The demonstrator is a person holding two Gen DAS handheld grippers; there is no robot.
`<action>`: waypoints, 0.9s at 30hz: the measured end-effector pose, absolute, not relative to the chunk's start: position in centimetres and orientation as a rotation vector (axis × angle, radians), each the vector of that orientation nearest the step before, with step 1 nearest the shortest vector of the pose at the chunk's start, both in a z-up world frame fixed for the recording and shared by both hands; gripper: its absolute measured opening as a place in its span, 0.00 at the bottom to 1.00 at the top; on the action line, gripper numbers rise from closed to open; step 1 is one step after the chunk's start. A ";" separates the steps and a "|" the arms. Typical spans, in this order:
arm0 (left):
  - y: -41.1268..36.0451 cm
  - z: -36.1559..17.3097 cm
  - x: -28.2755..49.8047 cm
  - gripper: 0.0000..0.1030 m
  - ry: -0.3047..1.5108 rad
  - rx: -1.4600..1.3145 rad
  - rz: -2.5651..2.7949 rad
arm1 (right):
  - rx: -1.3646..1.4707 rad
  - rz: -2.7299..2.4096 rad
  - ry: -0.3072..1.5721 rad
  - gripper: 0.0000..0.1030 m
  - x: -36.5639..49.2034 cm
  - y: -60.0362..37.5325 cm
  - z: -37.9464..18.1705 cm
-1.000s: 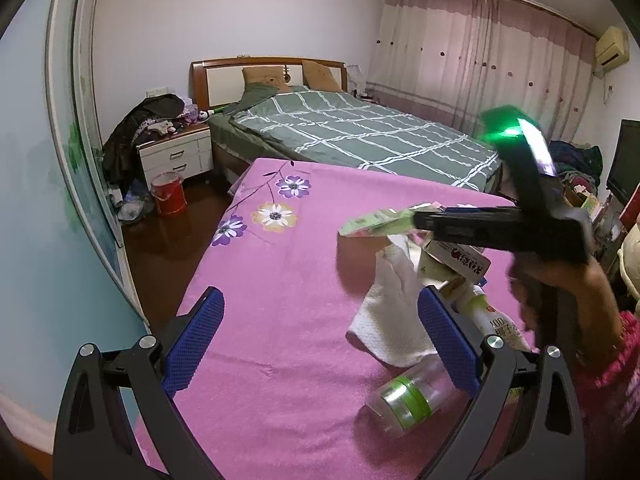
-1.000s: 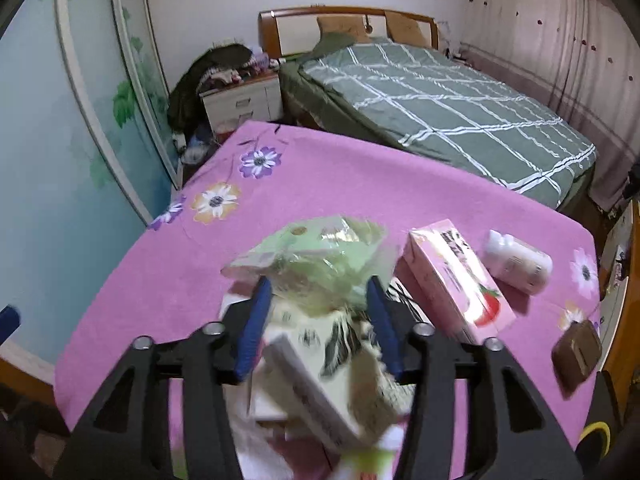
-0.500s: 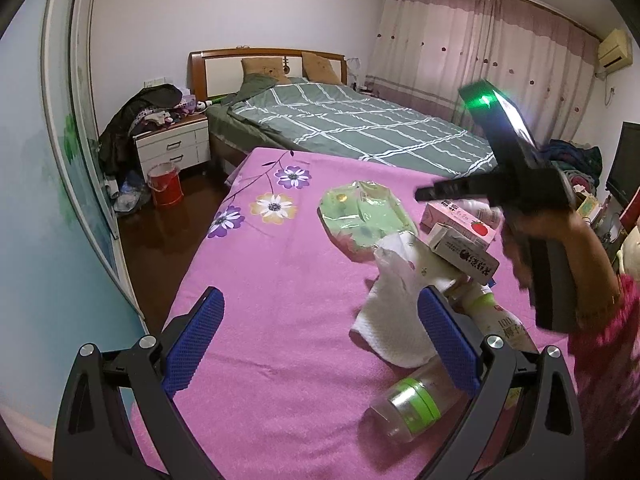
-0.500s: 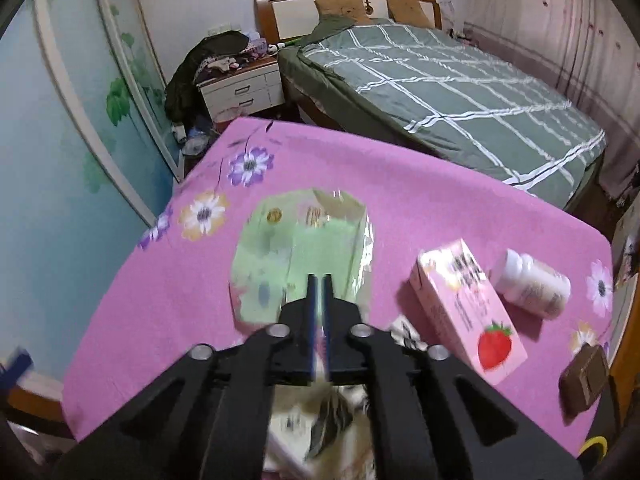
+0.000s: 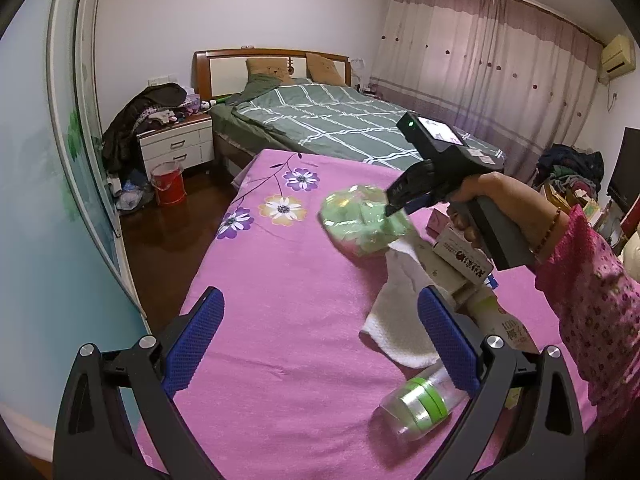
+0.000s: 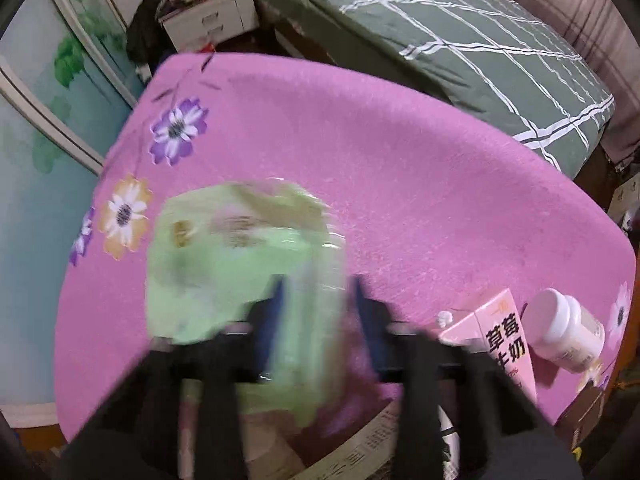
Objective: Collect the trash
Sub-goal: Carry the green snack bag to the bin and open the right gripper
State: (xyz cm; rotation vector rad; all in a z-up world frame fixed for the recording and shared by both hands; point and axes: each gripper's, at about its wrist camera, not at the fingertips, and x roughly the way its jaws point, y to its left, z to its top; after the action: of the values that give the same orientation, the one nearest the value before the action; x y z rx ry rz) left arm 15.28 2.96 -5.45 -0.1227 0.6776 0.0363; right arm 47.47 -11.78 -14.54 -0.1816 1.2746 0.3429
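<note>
A green plastic packet (image 5: 360, 224) (image 6: 224, 264) lies on the pink flowered cover (image 5: 280, 280). My right gripper (image 5: 390, 210) (image 6: 318, 312) points steeply down over the packet's right edge. Its blurred blue fingers stand apart with that edge between them, and the jaws are closing. Below it lie a white paper towel (image 5: 400, 312), a white box with a red logo (image 5: 464, 258) and a clear bottle with a green label (image 5: 420, 404). My left gripper (image 5: 320, 336) hangs open over the bare cover in front of the pile, holding nothing.
A pink strawberry milk carton (image 6: 504, 340) and a white pill bottle (image 6: 568, 332) lie to the right of the packet. Beyond the cover stands a bed with a green quilt (image 5: 340, 124). A nightstand (image 5: 176, 146) and a red bucket (image 5: 168, 182) sit at the left.
The right gripper let go of the green packet, which now lies on the cover. It shut empty, then tipped down over the packet with its fingers apart. The left gripper stayed still.
</note>
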 end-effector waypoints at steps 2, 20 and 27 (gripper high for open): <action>3.1 -5.6 15.2 0.93 0.679 -0.125 0.035 | -0.201 0.335 1.252 0.07 47.1 -12.0 -14.2; 0.2 -5.1 13.7 0.93 0.665 -0.091 -0.052 | 0.030 0.273 0.898 0.03 39.3 -25.6 -1.3; -2.3 -6.5 13.4 0.93 0.700 -0.066 -0.103 | 0.163 0.139 0.871 0.03 30.5 -38.1 -3.6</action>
State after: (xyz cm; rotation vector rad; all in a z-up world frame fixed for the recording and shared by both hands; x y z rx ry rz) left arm 13.42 -2.33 -6.53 -0.0663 0.7000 -0.1030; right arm 30.46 -38.11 -3.62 0.1628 0.8705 0.1385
